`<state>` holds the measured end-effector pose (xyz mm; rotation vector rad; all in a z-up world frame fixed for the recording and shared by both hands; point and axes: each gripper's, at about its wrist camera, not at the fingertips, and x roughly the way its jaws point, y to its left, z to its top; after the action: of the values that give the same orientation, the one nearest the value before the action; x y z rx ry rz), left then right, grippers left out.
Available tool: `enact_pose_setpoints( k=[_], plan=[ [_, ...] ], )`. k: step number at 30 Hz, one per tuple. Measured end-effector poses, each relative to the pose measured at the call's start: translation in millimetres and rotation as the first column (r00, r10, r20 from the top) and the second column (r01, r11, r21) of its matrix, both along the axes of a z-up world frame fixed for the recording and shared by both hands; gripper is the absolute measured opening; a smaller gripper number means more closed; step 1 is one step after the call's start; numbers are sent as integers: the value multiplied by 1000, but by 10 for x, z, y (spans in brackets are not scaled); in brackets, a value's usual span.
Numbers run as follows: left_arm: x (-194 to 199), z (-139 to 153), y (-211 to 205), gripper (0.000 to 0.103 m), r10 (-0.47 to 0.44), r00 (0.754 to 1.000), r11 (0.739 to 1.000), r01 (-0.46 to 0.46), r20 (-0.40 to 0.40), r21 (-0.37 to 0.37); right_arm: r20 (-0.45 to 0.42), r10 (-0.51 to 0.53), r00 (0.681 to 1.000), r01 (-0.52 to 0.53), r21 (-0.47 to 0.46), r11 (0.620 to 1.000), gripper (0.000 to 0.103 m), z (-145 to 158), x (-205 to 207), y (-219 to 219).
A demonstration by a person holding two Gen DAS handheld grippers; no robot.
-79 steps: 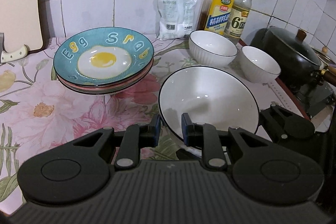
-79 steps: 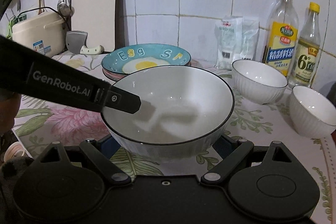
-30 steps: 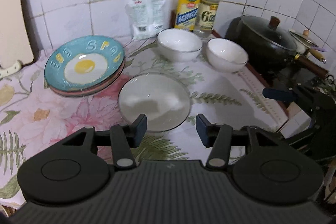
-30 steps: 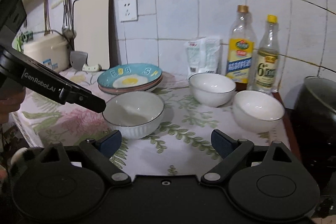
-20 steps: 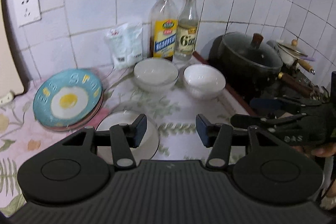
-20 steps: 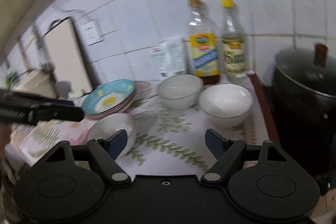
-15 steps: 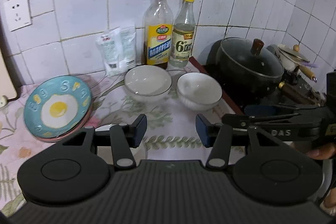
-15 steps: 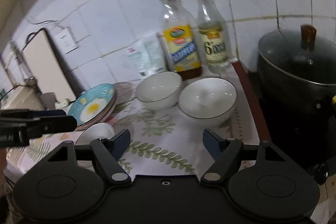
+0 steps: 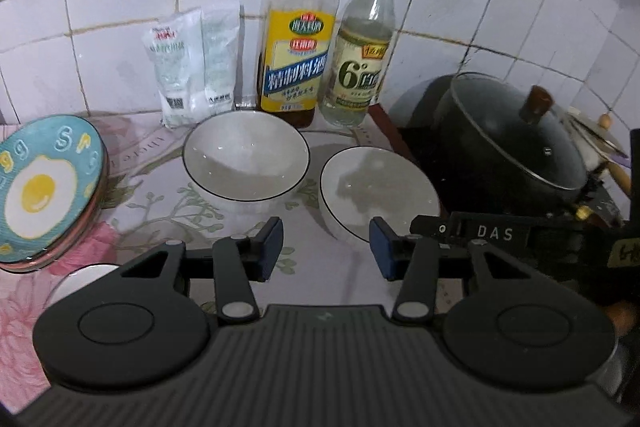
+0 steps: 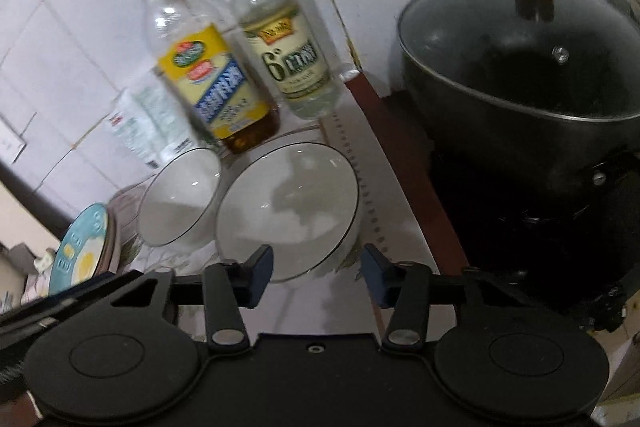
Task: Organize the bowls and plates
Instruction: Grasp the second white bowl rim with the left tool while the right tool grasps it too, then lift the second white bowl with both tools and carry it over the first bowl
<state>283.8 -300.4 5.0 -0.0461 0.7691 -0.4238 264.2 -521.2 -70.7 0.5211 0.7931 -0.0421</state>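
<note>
Bowls: two white bowls [image 9: 246, 159] [image 9: 378, 193], thin black rim line each. Top plate [image 9: 44, 183]: teal, fried-egg print with white and yellow yolk, pale lettering; pink plate edge under it. Countertop cover [image 9: 160, 203]: white with pink flowers, green leaf sprays. Oil bottle [image 9: 298, 27]: clear, gold cap, yellow-and-blue label. Vinegar bottle [image 9: 366, 43]: clear, yellow cap, pale green label. Pot [image 9: 508, 143]: black, brown knob. Gripper pads [image 9: 272, 247]: dark blue.

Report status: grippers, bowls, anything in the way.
Left gripper open, empty. Right gripper open, empty, lined up on right bowl. Left bowl beside it; plate stack far left. Black pot close on the right.
</note>
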Motion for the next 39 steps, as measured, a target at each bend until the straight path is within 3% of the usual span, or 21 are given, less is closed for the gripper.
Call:
enact_pose_setpoints(
  k=[5,11,15,20,24,31,39],
  plan=[
    [201,-196,-190,39,18,998,1000,-19,-53,-6,-24,-22,999,21,-12,1000,42,-71,174,0],
    [358,-391,-271,38,61,996,998,-60,-62,5,-71,-46,996,44,-27,999,27,-175,315,-25],
    [440,-486,-273,35,62,995,998,-63,-74,-6,-81,-51,995,50,-20,999,23,-240,370,-66],
    [440,-491,-317,14,15,997,1000,-16,-78,-22,-89,-52,995,49,-35,998,21,-250,397,-43],
    [396,-478,-334,14,12,997,1000,-11,-72,7,-96,-59,994,53,-64,997,19,-236,413,-1],
    [195,-300,-220,14,-6,999,1000,7,-48,26,-97,-35,995,31,-45,999,18,-175,311,62],
    [-137,149,23,14,-50,999,998,50,-18,36,-75,0,997,-5,-69,998,18,106,-26,250]
  ],
)
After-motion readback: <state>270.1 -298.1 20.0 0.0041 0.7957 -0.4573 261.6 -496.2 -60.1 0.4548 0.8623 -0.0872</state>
